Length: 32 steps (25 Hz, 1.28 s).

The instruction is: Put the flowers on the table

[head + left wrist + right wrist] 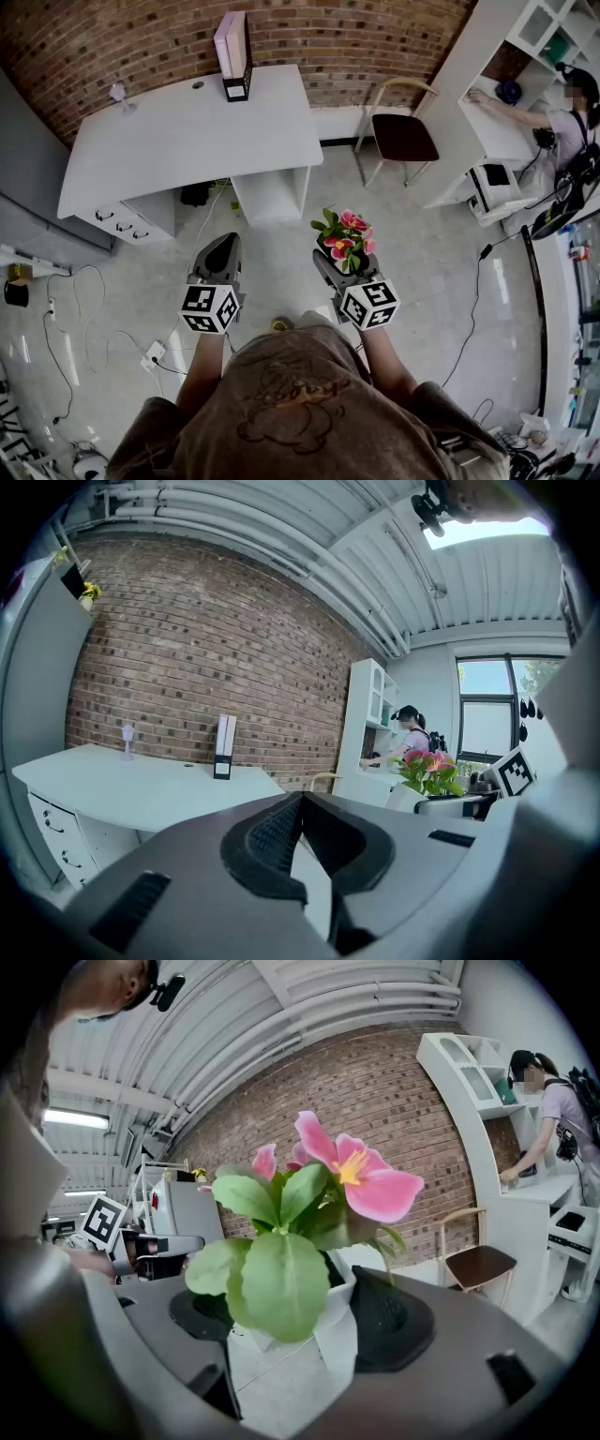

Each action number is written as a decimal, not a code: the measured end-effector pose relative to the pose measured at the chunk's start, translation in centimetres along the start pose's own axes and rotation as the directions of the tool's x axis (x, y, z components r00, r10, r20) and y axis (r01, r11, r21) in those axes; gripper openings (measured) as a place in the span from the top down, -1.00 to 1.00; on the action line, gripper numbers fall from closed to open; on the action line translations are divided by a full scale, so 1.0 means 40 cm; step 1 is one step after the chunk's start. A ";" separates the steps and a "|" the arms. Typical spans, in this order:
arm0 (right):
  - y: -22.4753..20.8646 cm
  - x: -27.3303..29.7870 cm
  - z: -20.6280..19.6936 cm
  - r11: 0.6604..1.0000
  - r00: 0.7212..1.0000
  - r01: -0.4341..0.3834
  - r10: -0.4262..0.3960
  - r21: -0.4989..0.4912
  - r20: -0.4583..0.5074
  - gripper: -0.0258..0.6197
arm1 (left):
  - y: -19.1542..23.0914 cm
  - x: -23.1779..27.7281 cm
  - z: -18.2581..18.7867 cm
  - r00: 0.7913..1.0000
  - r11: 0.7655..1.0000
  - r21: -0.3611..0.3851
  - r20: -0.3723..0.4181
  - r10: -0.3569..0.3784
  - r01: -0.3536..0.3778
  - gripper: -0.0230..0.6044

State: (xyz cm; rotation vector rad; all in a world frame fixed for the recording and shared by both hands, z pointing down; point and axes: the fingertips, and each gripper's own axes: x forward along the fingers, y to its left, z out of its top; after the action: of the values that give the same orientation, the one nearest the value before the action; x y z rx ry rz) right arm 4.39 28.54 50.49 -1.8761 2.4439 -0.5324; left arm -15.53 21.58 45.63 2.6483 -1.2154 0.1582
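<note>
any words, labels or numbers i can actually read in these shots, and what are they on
No words or numbers can be read anywhere.
Marker cubes: black-and-white square patterns only, no letters.
Upright folder on the desk: a small white label on its dark base, too small to read.
Person's shirt: a drawn print, no legible words.
Flower pot: plain white, no label showing.

Head view — steeply down from above onto floor (422,272) and table (187,131). Both gripper views sit close behind their jaws, facing toward the brick wall (187,649) — shared by all three.
</note>
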 end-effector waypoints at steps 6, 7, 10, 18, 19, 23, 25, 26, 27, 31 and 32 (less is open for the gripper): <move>-0.002 0.020 -0.002 1.000 1.000 0.000 0.000 -0.018 -0.003 -0.18 | 0.014 0.006 0.006 1.000 1.000 0.001 0.008 0.001 -0.001 0.86; 0.001 0.022 -0.003 1.000 1.000 -0.001 0.001 -0.018 -0.005 -0.18 | 0.014 0.006 0.007 1.000 1.000 0.000 0.009 0.000 0.000 0.86; 0.006 0.023 -0.006 1.000 1.000 0.006 -0.006 -0.009 -0.007 -0.18 | 0.014 0.005 0.009 1.000 1.000 -0.003 0.012 -0.008 0.008 0.86; 0.000 0.038 -0.011 1.000 0.999 0.025 -0.025 -0.004 -0.032 -0.18 | 0.029 0.025 0.004 1.000 0.999 -0.016 0.008 -0.029 0.030 0.86; -0.003 0.043 -0.010 1.000 0.999 0.025 -0.025 -0.004 -0.034 -0.18 | 0.030 0.031 0.004 0.999 0.999 -0.015 0.008 -0.032 0.032 0.86; -0.010 0.076 -0.006 1.000 0.999 0.020 -0.020 -0.005 -0.037 -0.18 | 0.048 0.053 0.010 0.999 0.999 -0.014 0.011 -0.032 0.032 0.86; -0.012 0.102 -0.001 1.000 0.999 0.011 -0.011 -0.006 -0.039 -0.18 | 0.064 0.064 0.016 1.000 1.000 -0.014 0.013 -0.026 0.026 0.86; -0.013 0.116 0.003 1.000 0.999 0.005 -0.006 -0.007 -0.039 -0.18 | 0.072 0.071 0.020 1.000 1.000 -0.013 0.015 -0.022 0.022 0.86; -0.015 0.132 0.008 1.000 0.999 -0.001 0.001 -0.008 -0.039 -0.18 | 0.080 0.079 0.025 1.000 1.000 -0.013 0.017 -0.018 0.018 0.86; -0.020 0.192 0.032 1.000 0.999 -0.027 0.026 -0.013 -0.036 -0.18 | 0.108 0.114 0.039 1.000 1.000 -0.014 0.019 -0.009 0.009 0.86; -0.022 0.206 0.038 0.999 0.999 -0.032 0.031 -0.015 -0.036 -0.19 | 0.115 0.125 0.043 1.000 1.000 -0.016 0.020 -0.009 0.009 0.86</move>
State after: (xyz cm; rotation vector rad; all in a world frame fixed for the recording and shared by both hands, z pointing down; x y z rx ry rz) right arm 3.23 20.18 50.87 -1.8460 2.5025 -0.5520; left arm -15.74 14.59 45.65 2.6470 -1.2059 0.1196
